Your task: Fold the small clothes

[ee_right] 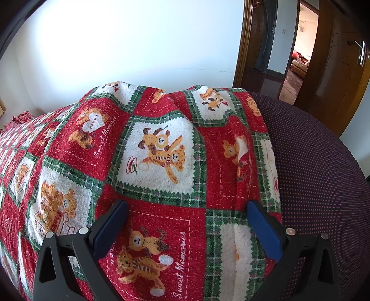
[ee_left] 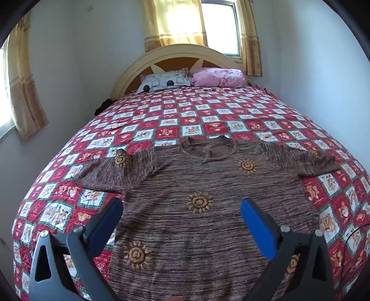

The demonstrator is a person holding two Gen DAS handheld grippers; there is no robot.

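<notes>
A brown knitted short-sleeved top with orange sun motifs (ee_left: 208,208) lies spread flat, front up, on the near half of a bed covered by a red, white and green patchwork bedspread printed with teddy bears (ee_left: 185,115) — neckline toward the headboard, both sleeves stretched out to the sides. The left gripper (ee_left: 182,206) hangs above the lower body of the top with its blue-padded fingers (ee_left: 256,229) spread wide and nothing between them; it does not touch the cloth. At the far end a cream arched headboard (ee_left: 138,62) backs a grey patterned pillow (ee_left: 166,81) and a pink pillow (ee_left: 217,77), with yellow curtains (ee_left: 175,20) over the window behind. The right gripper (ee_right: 187,208) is likewise released, jaws wide apart, tilted down over a rumpled corner of the same bedspread (ee_right: 157,157) — the top is not visible in its view. Just beside that corner shows a dark dotted mattress surface (ee_right: 323,173), and beyond it a wooden doorway (ee_right: 298,46) stands open.
</notes>
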